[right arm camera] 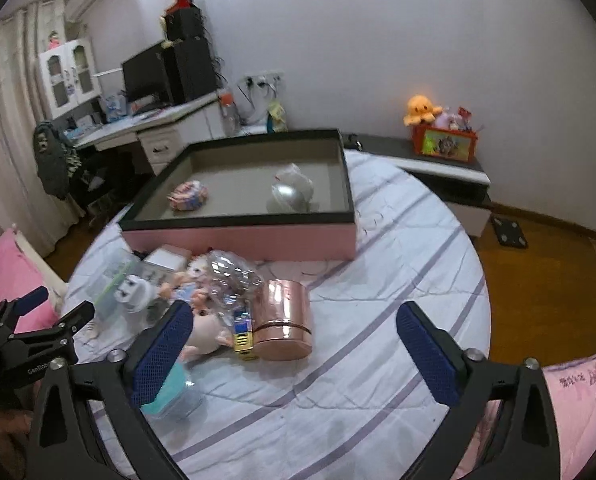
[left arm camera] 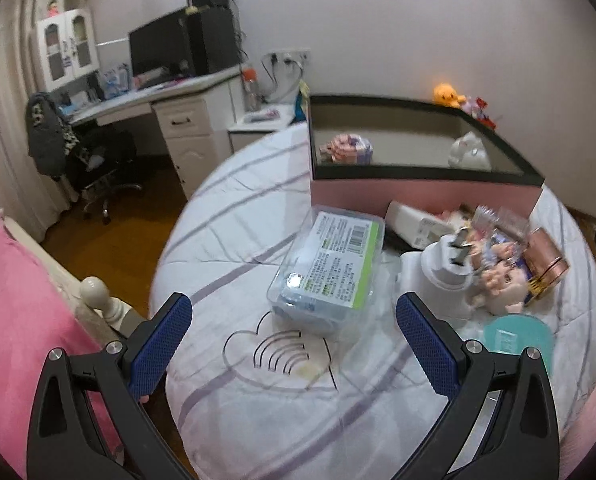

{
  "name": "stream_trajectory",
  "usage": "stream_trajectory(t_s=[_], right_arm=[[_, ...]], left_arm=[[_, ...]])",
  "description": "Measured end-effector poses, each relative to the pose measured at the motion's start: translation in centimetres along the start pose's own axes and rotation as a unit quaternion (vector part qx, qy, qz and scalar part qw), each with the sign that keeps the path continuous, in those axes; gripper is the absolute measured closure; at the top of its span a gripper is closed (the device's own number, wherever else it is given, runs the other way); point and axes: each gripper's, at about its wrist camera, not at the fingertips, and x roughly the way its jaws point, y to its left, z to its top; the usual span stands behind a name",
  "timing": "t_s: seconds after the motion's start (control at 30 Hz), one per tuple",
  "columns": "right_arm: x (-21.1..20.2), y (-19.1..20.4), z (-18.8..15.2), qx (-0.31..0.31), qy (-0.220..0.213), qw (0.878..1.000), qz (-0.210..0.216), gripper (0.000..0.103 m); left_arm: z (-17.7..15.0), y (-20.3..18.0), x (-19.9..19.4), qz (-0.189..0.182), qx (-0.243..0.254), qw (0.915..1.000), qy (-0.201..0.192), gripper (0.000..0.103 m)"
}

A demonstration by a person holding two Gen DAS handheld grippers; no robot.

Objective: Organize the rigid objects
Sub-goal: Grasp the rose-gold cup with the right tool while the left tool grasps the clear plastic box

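Observation:
A pink box with a black rim (left arm camera: 418,190) (right arm camera: 241,236) stands on the bed and holds a small pink toy (right arm camera: 187,196) and a white bagged item (right arm camera: 291,194). In front of it lies a pile: a clear plastic box with a green label (left arm camera: 330,264), a white plug adapter (left arm camera: 448,264), dolls (left arm camera: 502,280), a rose-gold tin (right arm camera: 283,320) and a teal round case (left arm camera: 514,336). My left gripper (left arm camera: 293,340) is open just before the clear box. My right gripper (right arm camera: 289,348) is open, with the tin just beyond its fingertips.
The bed has a white striped sheet (right arm camera: 378,300). A pink pillow (left arm camera: 13,320) lies at the left. A desk with a monitor (left arm camera: 157,52) and a chair (left arm camera: 93,160) stand beyond. A low cabinet with toys (right arm camera: 442,140) stands at the right wall.

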Motion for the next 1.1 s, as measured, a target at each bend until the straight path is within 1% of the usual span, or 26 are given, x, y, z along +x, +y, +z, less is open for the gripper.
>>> stream_trajectory(t_s=[0.07, 0.13, 0.2, 0.23, 0.33, 0.37, 0.4, 0.43, 0.5, 0.53, 0.57, 0.63, 0.67, 0.7, 0.8, 0.93, 1.1], right_arm=[[1.2, -0.2, -0.3, 0.01, 0.018, 1.0, 0.001, 0.011], [2.3, -0.4, -0.6, 0.02, 0.032, 0.999, -0.006, 0.015], [3.2, -0.5, -0.7, 0.032, 0.047, 0.998, 0.0, 0.022], [3.7, -0.4, -0.7, 0.032, 0.053, 0.998, -0.002, 0.024], [4.9, -0.4, -0.6, 0.028, 0.068, 0.997, -0.005, 0.032], [5.3, -0.5, -0.6, 0.029, 0.073, 0.997, -0.001, 0.034], [5.6, -0.6, -0.4, 0.03, 0.076, 0.997, 0.005, 0.036], [6.0, -0.5, -0.3, 0.029, 0.079, 0.996, 0.009, 0.036], [6.9, -0.4, -0.2, 0.026, 0.092, 0.995, 0.017, 0.04], [7.5, -0.3, -0.3, 0.024, 0.1, 0.994, 0.021, 0.041], [7.8, -0.4, -0.4, 0.027, 0.101, 0.994, 0.024, 0.041], [7.9, -0.7, -0.3, 0.036, 0.096, 0.994, 0.031, 0.045], [8.0, -0.7, -0.2, 0.035, 0.093, 0.994, 0.037, 0.053], [8.1, -0.6, -0.2, 0.028, 0.096, 0.994, 0.04, 0.055], [7.9, 0.2, -0.3, -0.001, 0.1, 0.994, 0.033, 0.055], [7.2, -0.1, -0.5, 0.011, 0.094, 0.995, 0.039, 0.055], [5.5, -0.1, 0.0, 0.013, 0.075, 0.996, 0.038, 0.055]], left_arm=[[0.3, -0.1, 1.3, -0.011, 0.012, 0.9998, 0.007, 0.0], [0.5, -0.1, 2.6, -0.024, 0.024, 0.9993, 0.015, 0.0], [0.7, -0.2, 3.7, -0.032, 0.034, 0.9986, 0.023, 0.0], [0.8, -0.2, 4.2, -0.036, 0.038, 0.9982, 0.028, 0.0], [1.1, -0.1, 5.6, -0.047, 0.03, 0.9974, 0.044, 0.002], [1.2, 0.0, 6.0, -0.054, 0.025, 0.9969, 0.051, 0.004], [1.3, 0.0, 6.4, -0.06, 0.024, 0.9963, 0.057, 0.01], [1.4, -0.1, 6.6, -0.064, 0.024, 0.9958, 0.06, 0.014], [1.7, -0.5, 6.8, -0.063, 0.038, 0.9956, 0.058, 0.031], [1.9, -0.6, 6.9, -0.064, 0.041, 0.9954, 0.057, 0.036], [2.0, -0.7, 6.9, -0.067, 0.042, 0.9952, 0.057, 0.039], [2.1, -0.6, 7.0, -0.074, 0.032, 0.995, 0.058, 0.039], [2.2, -0.4, 7.0, -0.076, 0.028, 0.995, 0.057, 0.039], [2.1, -0.3, 6.9, -0.079, 0.022, 0.9951, 0.055, 0.039], [2.0, 0.2, 6.5, -0.082, 0.009, 0.9952, 0.052, 0.039], [1.8, 0.2, 5.5, -0.082, 0.002, 0.9955, 0.046, 0.039], [2.0, 0.4, 4.1, -0.081, 0.001, 0.9961, 0.033, 0.039]])
